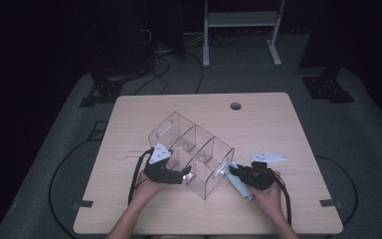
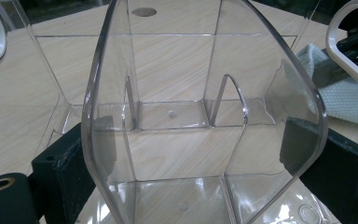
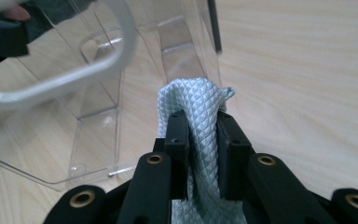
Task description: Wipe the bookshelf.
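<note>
Clear plastic: a see-through organizer (image 1: 191, 152) with inner dividers and a handle slot in its far end wall, lying slantwise near the middle of the pale wooden table (image 1: 258, 119)
High view, left: the left gripper (image 1: 184, 175) grips the organizer's near-left wall; a hand is wrapped round its body and a cable loops off to the left
High view, right: the right gripper (image 1: 233, 172) holds a pale blue cloth (image 1: 241, 186) against the organizer's near-right end
High view, surroundings: a round hole (image 1: 236, 106) in the table's far edge, a white frame (image 1: 241, 30) and cables on the grey floor beyond
Left gripper view: its two black jaws stand wide, one on each side of the curved clear end wall (image 2: 205, 116), clamped on it; through the plastic, the dividers and wood grain
Left gripper view, right edge: the cloth (image 2: 345, 98) lies just beyond the organizer, with the other gripper's dark body above it
Right gripper view: jaws clenched on a bunched fold of waffle-textured cloth (image 3: 200, 121), its tip touching the organizer's corner (image 3: 186, 51)
Right gripper view, in the way: a white-edged handle slot (image 3: 74, 70) crosses the upper left
</note>
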Tool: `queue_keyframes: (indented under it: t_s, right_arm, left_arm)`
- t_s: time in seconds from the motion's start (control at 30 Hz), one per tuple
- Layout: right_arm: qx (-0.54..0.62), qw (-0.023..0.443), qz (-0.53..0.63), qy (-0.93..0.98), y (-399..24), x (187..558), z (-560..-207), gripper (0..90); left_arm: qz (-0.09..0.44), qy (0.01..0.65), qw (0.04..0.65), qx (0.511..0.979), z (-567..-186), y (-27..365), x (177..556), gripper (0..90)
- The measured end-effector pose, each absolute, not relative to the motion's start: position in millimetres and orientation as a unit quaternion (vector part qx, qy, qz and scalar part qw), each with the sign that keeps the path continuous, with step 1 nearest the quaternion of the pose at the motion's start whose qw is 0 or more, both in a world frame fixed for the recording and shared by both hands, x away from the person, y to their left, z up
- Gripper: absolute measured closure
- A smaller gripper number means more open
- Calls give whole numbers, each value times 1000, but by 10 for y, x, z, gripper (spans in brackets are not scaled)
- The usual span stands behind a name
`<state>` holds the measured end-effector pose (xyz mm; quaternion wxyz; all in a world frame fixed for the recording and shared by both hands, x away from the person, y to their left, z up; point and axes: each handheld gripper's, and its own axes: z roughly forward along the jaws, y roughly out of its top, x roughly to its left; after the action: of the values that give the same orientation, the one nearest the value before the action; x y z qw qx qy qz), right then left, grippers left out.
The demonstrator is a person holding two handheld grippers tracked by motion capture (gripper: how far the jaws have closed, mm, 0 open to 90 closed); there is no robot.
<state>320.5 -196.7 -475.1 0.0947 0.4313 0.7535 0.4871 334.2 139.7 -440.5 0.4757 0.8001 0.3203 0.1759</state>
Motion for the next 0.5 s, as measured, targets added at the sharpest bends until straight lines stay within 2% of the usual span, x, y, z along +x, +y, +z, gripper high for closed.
queue_keyframes:
  t_s: [0.23,0.33,0.5]
  right_arm:
    - [397,60,482,779,-1775,3089,-4830,770]
    - [384,68,475,789,-1750,3077,-4804,770]
    - [429,81,464,771,-1875,3239,-4897,770]
  left_arm:
    - [177,322,477,798,-4405,1438,3352,71]
    - [176,320,475,800,-4402,1445,3354,76]
    - [179,322,475,799,-4404,1434,3358,76]
